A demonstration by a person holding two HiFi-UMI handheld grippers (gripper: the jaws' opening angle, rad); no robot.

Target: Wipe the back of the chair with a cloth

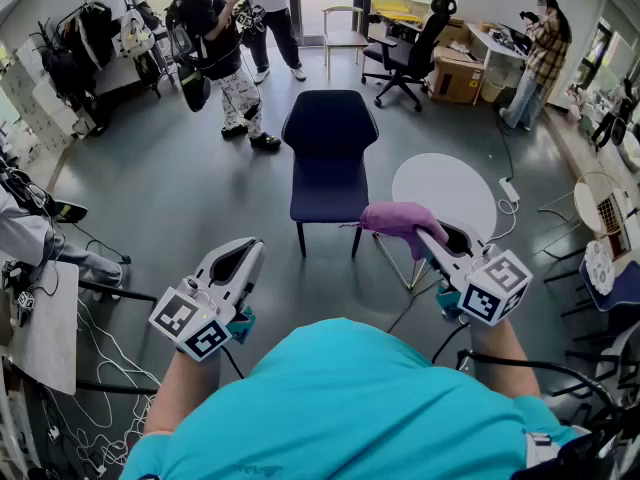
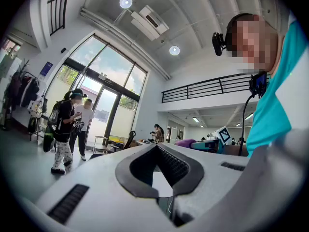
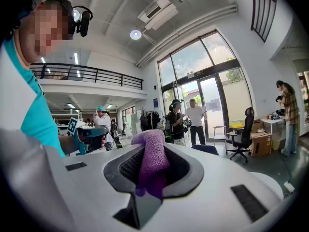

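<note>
Cloth pinched in right gripper, chair standing ahead; left gripper closed on nothing.

Head view: right gripper holds purple cloth, bunched and draped over its tips; blue chair stands ahead and slightly left of it, back apparently on the far side; right gripper nearer the chair than left gripper. Left gripper view: jaws together, nothing between; cloth off to the right. Right gripper view: jaws clamped on cloth; chair just right of centre beyond.
</note>
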